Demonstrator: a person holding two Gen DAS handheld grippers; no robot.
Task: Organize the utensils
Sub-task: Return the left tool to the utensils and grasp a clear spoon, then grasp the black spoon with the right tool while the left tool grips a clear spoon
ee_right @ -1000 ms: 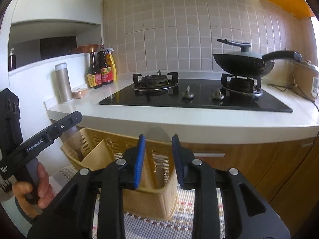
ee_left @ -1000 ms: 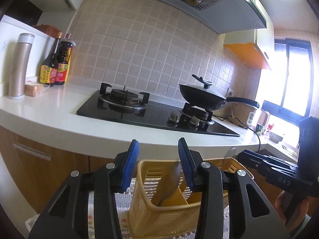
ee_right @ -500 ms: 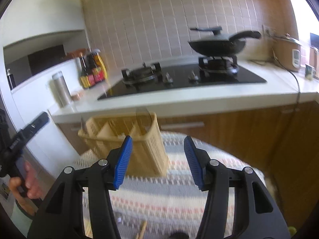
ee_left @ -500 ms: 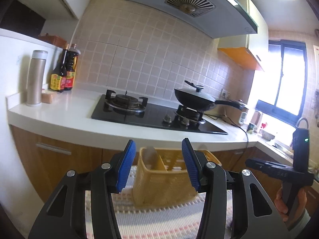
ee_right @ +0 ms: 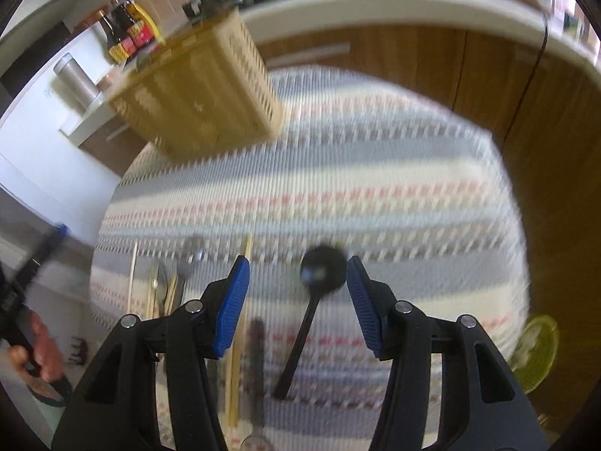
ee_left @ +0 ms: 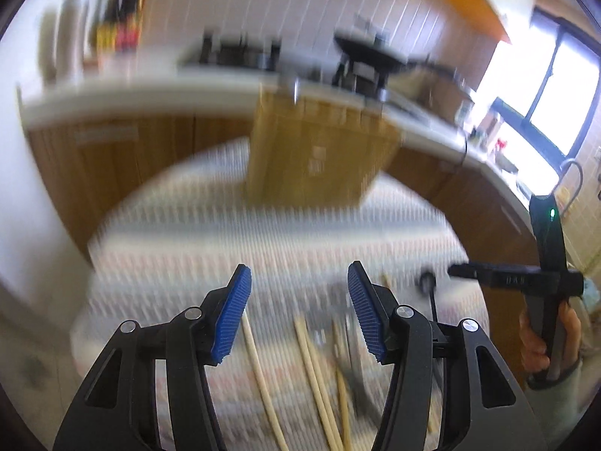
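Grippers have been swung down, both of them, away from the basket (ee_right: pixel 199 86) and onto the striped mat (ee_right: pixel 375 188). A second ago the basket was right in front of the pads, with a wooden spoon and a clear one seen standing in it; now it is well back at the far edge of the mat, and loose utensils fill the foreground.

Heavy motion blur is seen in both views, so the tilt is probably not finished.

Right gripper (ee_right: pixel 296 297): jaws spread wide, nothing held. A black spoon (ee_right: pixel 319 282) is framed between the pads, its bowl near the tips and its handle running back under the tool. A chopstick (ee_right: pixel 236 357) lies just beside the left pad, and more cutlery (ee_right: pixel 165 285) is heaped further left, too smeared to be sorted by type.

Left gripper (ee_left: pixel 298 312): also spread wide and empty. Chopsticks (ee_left: pixel 311 368) are laid out on the mat beneath and between its pads.

What it means: one drop-off is judged done, and the next pick is being lined up. The black spoon looks the likely target for the right side, chopsticks for the left. Much is left on the mat, so the task is judged far from finished.
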